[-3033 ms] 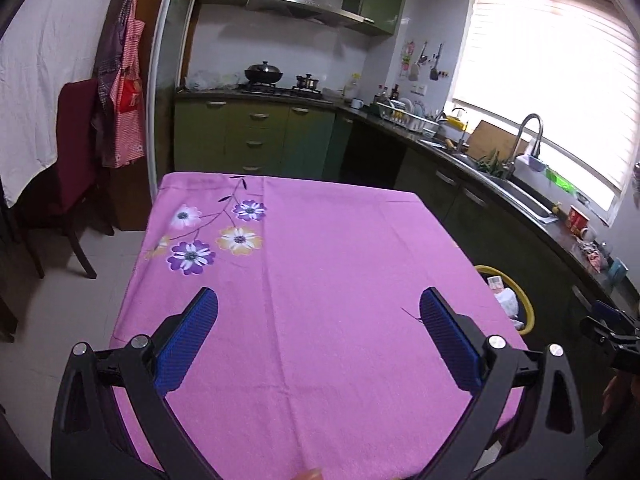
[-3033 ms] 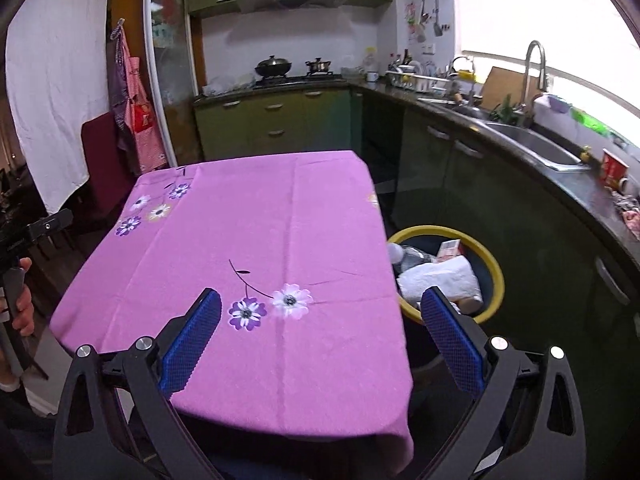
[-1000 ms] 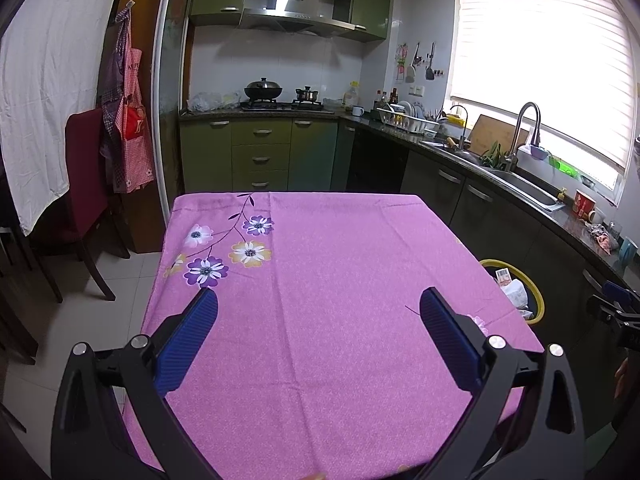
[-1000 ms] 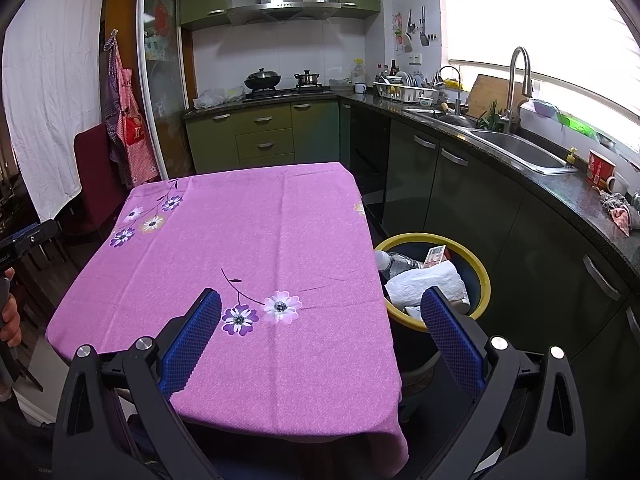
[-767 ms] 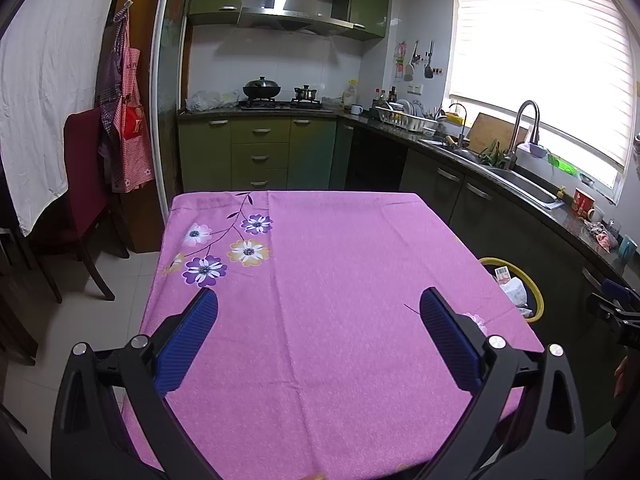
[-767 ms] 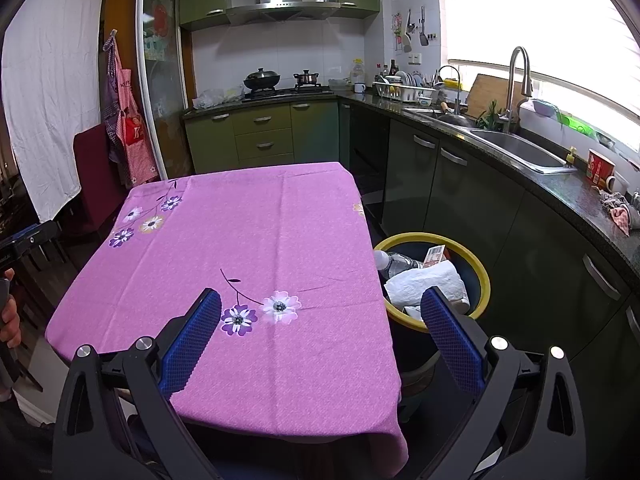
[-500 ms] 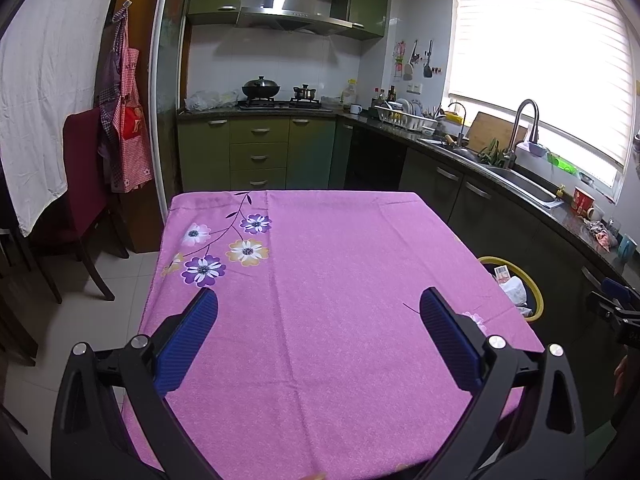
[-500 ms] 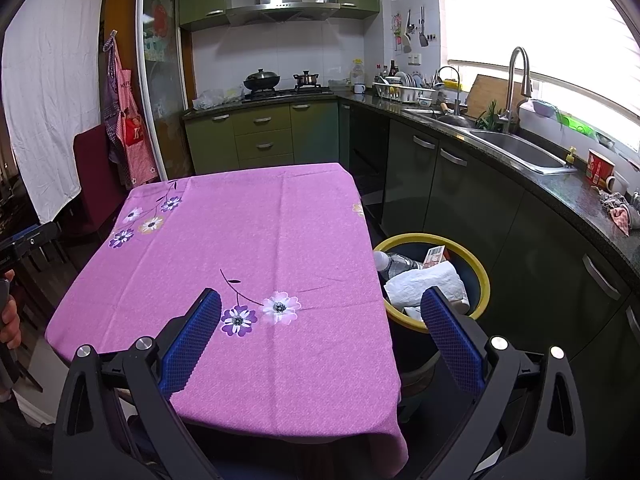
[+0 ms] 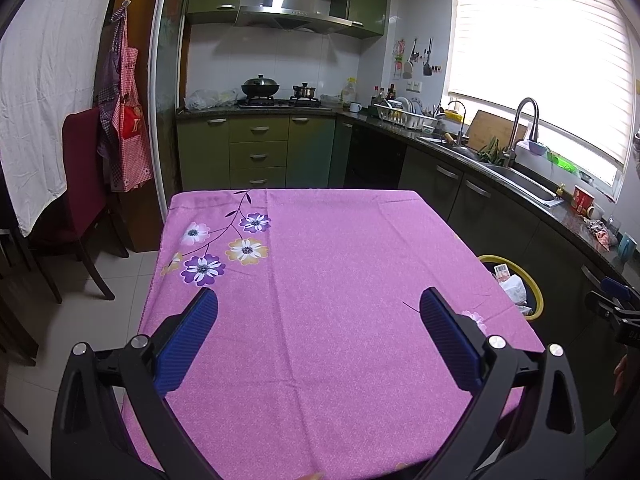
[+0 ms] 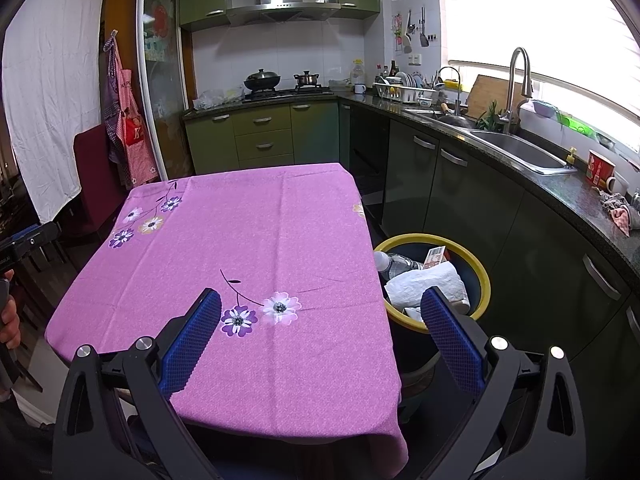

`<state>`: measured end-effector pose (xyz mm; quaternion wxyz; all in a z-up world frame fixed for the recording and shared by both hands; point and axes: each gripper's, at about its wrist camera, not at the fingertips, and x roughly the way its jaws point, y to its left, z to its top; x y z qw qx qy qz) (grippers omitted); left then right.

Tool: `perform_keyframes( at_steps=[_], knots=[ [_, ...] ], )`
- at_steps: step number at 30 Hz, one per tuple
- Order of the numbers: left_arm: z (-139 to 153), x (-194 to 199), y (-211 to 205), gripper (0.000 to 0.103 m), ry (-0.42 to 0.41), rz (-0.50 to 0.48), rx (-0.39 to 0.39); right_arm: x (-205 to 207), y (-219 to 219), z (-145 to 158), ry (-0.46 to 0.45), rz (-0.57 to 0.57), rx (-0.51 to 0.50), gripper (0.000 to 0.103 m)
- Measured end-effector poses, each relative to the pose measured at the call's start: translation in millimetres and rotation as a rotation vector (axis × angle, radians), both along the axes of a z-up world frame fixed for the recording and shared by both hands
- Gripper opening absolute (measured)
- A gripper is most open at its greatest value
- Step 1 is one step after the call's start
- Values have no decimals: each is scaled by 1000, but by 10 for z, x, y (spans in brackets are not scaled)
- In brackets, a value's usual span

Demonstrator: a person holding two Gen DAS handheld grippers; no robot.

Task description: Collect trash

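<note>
A dark bin with a yellow rim [image 10: 482, 276] stands on the floor at the table's right side; it holds crumpled white paper [image 10: 424, 284], a plastic bottle [image 10: 394, 262] and a small carton [image 10: 435, 256]. The same bin [image 9: 536, 292] shows at the right in the left wrist view. My left gripper [image 9: 318, 316] is open above the near part of the pink flowered tablecloth [image 9: 332, 280], with nothing between its blue pads. My right gripper [image 10: 320, 314] is open over the table's near right corner, its right finger in front of the bin.
Green cabinets and a dark counter with a sink [image 10: 520, 148] run along the right. A stove with pots [image 9: 276, 94] is at the back. A red chair [image 9: 84, 184] and a hanging apron [image 9: 128, 136] stand left of the table. A person's hand [image 10: 8, 316] holds the other handle.
Over three seconds both grippers have drawn back and risen from the table, so more of the kitchen shows. In the last second almost nothing has moved. Both stay open.
</note>
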<state>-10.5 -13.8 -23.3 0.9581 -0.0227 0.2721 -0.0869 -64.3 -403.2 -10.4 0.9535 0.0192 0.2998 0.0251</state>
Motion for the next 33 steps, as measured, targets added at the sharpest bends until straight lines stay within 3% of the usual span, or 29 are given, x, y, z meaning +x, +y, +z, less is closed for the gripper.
perform_keyframes(
  at_steps=[21,25,33],
  knots=[
    [-46,49,-5,96,22,-22,9,60,-7,-13,11,1,-2,98],
    [-56,32,-26,96,-4,-31,33,54,-5,-23,13,1,-1,98],
    [-85,114,-6,96,33,-16,27,79,-7,-59,18,0,2,98]
  ],
)
